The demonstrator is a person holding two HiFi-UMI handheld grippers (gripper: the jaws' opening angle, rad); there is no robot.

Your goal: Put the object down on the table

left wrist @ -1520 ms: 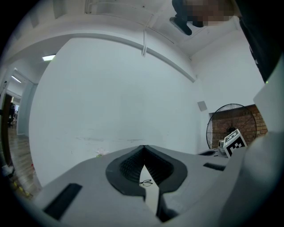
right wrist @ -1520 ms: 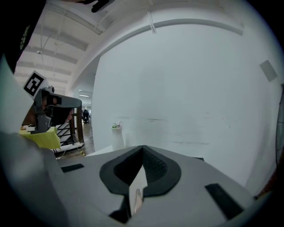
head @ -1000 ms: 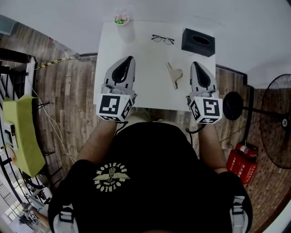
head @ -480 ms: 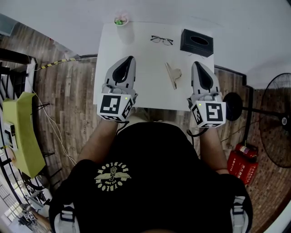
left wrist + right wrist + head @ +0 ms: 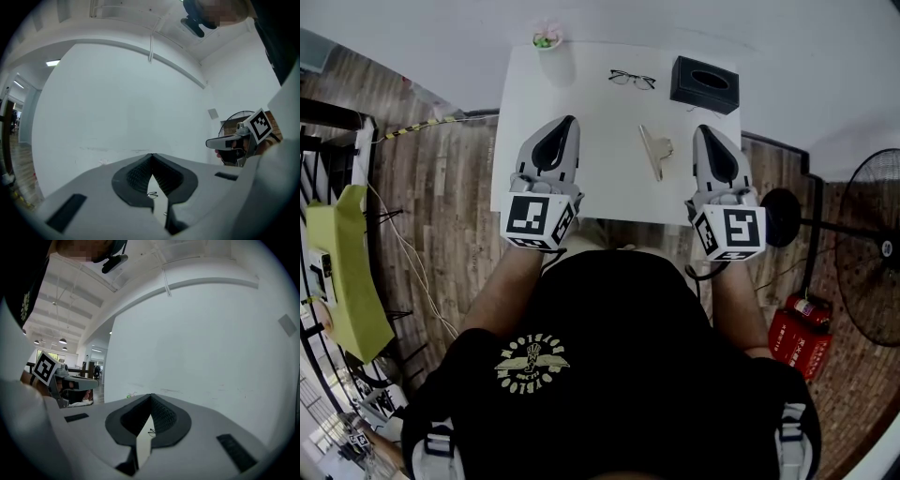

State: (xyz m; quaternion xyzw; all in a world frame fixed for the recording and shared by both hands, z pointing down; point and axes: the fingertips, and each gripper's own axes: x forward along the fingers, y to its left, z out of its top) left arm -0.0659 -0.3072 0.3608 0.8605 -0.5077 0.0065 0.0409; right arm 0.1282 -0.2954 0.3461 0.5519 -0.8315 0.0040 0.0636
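1. A white counter stands against the wall, with a person in a black shirt at its near edge.
2. The left tool and right tool hover over its near half, pointing away, each tip drawn together.
3. A metal clip lies flat between them, nearer the right tool and touching neither.
4. Along the far edge sit a small potted plant, spectacles and a black tissue box.
5. A fan and a red extinguisher stand on the floor to the right.

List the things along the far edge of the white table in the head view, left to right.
small potted plant → eyeglasses → black tissue box
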